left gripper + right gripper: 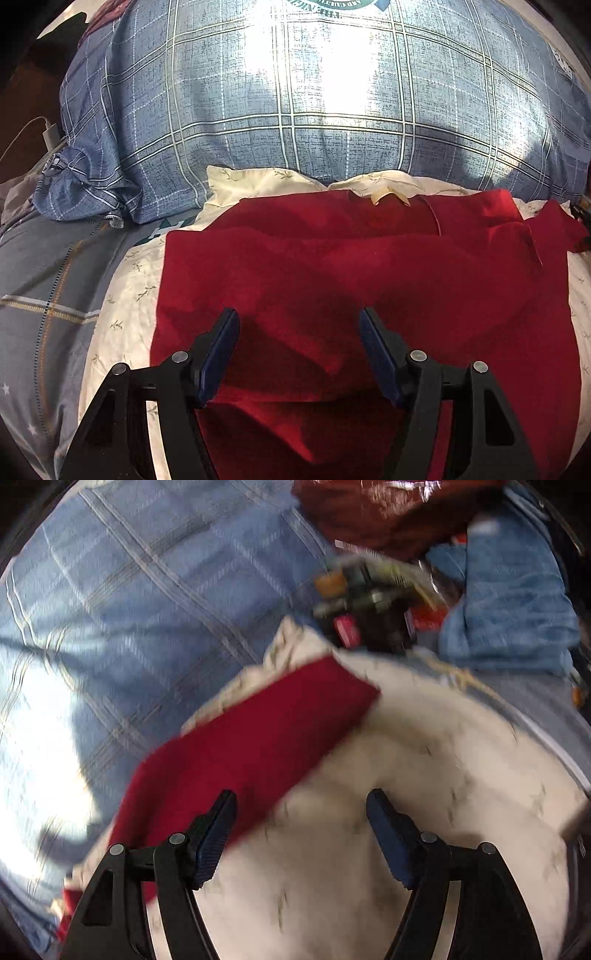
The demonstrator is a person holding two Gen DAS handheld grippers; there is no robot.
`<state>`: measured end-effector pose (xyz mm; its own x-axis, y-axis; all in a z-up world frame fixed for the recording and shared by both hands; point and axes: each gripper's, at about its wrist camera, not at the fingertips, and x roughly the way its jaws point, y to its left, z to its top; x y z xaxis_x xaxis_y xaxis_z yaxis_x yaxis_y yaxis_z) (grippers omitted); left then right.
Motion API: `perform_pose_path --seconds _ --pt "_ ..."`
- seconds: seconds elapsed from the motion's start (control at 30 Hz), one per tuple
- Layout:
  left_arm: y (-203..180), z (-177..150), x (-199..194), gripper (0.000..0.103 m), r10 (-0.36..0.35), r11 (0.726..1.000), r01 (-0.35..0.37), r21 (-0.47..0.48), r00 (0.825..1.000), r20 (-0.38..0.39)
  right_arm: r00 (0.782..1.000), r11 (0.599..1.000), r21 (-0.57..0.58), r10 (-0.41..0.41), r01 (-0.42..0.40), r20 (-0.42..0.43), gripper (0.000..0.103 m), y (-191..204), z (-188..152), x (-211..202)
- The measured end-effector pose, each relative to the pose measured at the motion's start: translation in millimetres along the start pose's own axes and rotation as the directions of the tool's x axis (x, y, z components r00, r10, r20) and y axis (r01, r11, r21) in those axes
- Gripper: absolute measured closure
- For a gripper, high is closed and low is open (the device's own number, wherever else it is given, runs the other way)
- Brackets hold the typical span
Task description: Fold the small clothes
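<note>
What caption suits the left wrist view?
Open left hand-held gripper above a red garment spread on a cream floral cloth.

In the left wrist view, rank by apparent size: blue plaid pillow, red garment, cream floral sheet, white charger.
1. Blue plaid pillow
2. Red garment, close behind; nearness to the camera makes this unsure
3. Cream floral sheet, mostly covered
4. White charger
</note>
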<state>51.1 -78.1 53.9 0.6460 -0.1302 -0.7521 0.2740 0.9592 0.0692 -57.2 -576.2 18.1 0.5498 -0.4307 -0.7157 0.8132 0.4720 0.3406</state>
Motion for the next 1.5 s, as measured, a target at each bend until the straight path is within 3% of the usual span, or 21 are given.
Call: perform_pose_path --seconds 0.03,0.07,0.1,0.17,0.23,0.4,0.5,0.57,0.67,0.8,0.83,0.93,1.07,1.17,1.23,1.27,1.3,1.37,1.43,1.5 --pt "1.1 0.0 -1.0 0.037 0.001 1.000 -0.001 -0.001 1.000 0.001 1.000 1.000 -0.009 0.016 -0.016 0.010 0.052 2.3 4.8 6.6" --pt "2.6 0.2 -2.7 0.037 0.005 1.000 -0.005 -0.002 1.000 0.001 1.000 1.000 -0.018 0.021 -0.020 0.004 0.088 3.7 7.4 11.6" --pt "4.9 0.1 -4.7 0.037 0.008 1.000 -0.008 -0.002 1.000 0.002 1.000 1.000 -0.025 0.014 -0.014 -0.010 0.098 3.6 10.4 16.9" --pt "10.7 0.3 -10.2 0.037 0.020 1.000 -0.020 -0.007 1.000 0.011 0.998 0.998 0.020 0.056 -0.056 -0.014 0.097 -3.9 14.4 12.8" --pt "18.5 0.7 -15.6 0.037 0.028 0.999 -0.028 -0.020 0.999 0.025 0.994 0.995 0.029 0.099 -0.100 0.053 0.098 -10.7 19.6 -14.5" --pt "40.9 1.7 -26.5 0.037 0.047 0.997 -0.043 -0.067 0.997 0.055 0.976 0.997 -0.034 0.071 -0.066 0.205 0.097 -6.7 36.0 -82.1" --pt "52.7 -0.5 -33.3 0.037 0.050 0.994 -0.043 -0.104 0.997 0.066 0.971 0.989 -0.122 0.109 -0.085 0.211 0.097 14.2 39.9 -111.6" --pt "60.8 -2.8 -37.2 0.037 0.046 0.991 -0.037 -0.126 0.997 0.069 0.967 0.971 -0.193 0.176 -0.140 0.186 0.097 38.1 32.2 -128.1" --pt "71.1 -4.8 -44.0 0.037 0.048 0.989 -0.037 -0.142 0.996 0.075 0.948 0.915 -0.328 0.291 -0.236 0.129 0.097 87.9 9.9 -149.8" --pt "82.5 -3.1 -55.1 0.037 0.058 0.987 -0.042 -0.152 0.993 0.102 0.894 0.777 -0.491 0.447 -0.394 -0.009 0.097 168.6 -45.0 -180.5" --pt "86.1 -2.6 -57.5 0.037 0.058 0.986 -0.040 -0.162 0.992 0.109 0.872 0.723 -0.532 0.485 -0.440 -0.062 0.097 194.8 -67.6 -186.2" --pt "95.8 -3.5 -60.2 0.037 0.054 0.981 -0.031 -0.191 0.992 0.117 0.818 0.619 -0.565 0.540 -0.545 -0.198 0.097 248.6 -126.7 -187.9" --pt "105.0 -6.1 -53.0 0.037 0.046 0.973 -0.023 -0.230 0.994 0.098 0.762 0.543 -0.546 0.551 -0.637 -0.340 0.097 304.9 -207.5 -164.6" --pt "110.4 -6.7 -45.4 0.037 0.038 0.967 -0.016 -0.255 0.996 0.082 0.690 0.475 -0.501 0.506 -0.723 -0.517 0.080 338.8 -271.4 -127.8" --pt "113.1 -5.8 -39.4 0.037 0.025 0.964 -0.008 -0.265 0.998 0.064 0.656 0.488 -0.457 0.402 -0.744 -0.639 0.068 340.3 -304.2 -107.7" --pt "114.2 -5.5 -37.0 0.037 0.015 0.964 0.001 -0.266 0.998 0.057 0.645 0.495 -0.440 0.395 -0.749 -0.654 0.069 335.2 -305.9 -107.5" --pt "114.5 -4.7 -35.1 0.037 0.005 0.964 0.010 -0.265 0.999 0.054 0.646 0.488 -0.444 0.406 -0.752 -0.647 0.067 326.1 -301.2 -111.1" --pt "111.8 -1.1 -30.5 0.037 -0.010 0.968 0.023 -0.251 0.998 0.054 0.691 0.473 -0.507 0.423 -0.720 -0.587 0.052 308.8 -279.4 -127.5" --pt "106.6 3.9 -25.0 0.037 -0.025 0.968 0.038 -0.248 0.998 0.055 0.735 0.482 -0.556 0.455 -0.678 -0.502 0.044 280.4 -249.8 -146.1" --pt "100.5 7.8 -19.7 0.036 -0.046 0.968 0.060 -0.243 0.997 0.062 0.767 0.503 -0.580 0.460 -0.640 -0.448 0.043 258.3 -223.2 -150.4"
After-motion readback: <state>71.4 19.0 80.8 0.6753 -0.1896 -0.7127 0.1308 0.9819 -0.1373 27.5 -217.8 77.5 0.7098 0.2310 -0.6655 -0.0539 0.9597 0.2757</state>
